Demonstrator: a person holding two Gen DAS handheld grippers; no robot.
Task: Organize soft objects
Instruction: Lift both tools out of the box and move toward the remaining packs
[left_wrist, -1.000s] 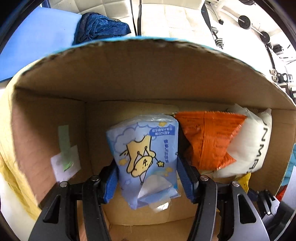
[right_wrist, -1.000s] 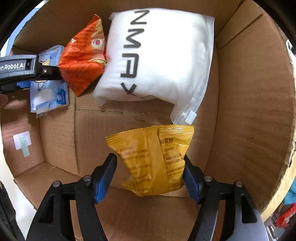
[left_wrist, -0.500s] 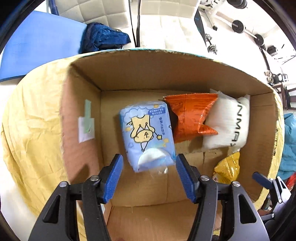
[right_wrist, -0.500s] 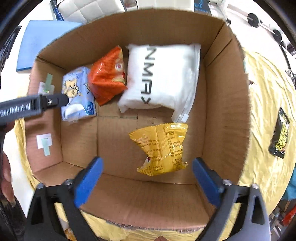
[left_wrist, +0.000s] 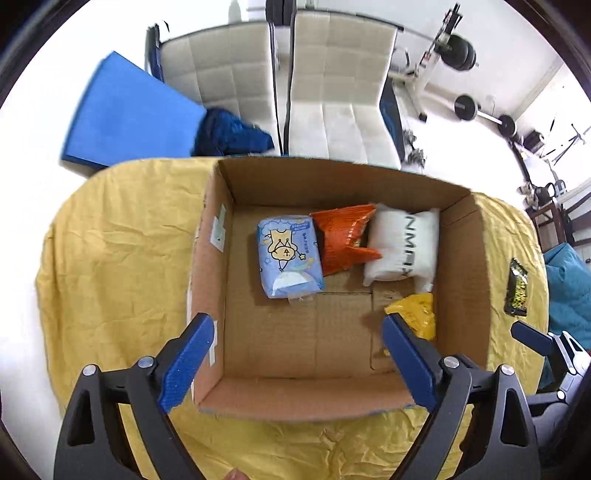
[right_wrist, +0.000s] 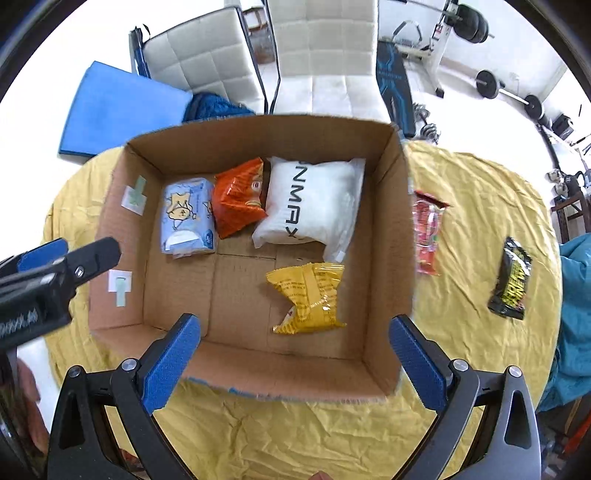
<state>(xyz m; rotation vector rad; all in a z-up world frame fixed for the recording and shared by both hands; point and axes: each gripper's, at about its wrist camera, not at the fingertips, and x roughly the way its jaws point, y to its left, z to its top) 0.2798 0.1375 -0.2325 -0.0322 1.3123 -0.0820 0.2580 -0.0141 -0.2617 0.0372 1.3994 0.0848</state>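
Below the gaping right claw (right_wrist: 293, 363), seemingly clear, lies the yellow packet (right_wrist: 308, 297).

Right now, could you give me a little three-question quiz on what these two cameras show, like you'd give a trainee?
1. True or false: the yellow snack bag lies inside the cardboard box.
2. Which item sits between the blue tissue pack and the white pillow pack? A) black packet B) orange chip bag C) red packet
3. Fill in: both the left gripper and the right gripper are ____ and hold nothing.

Key:
1. True.
2. B, the orange chip bag.
3. Open.
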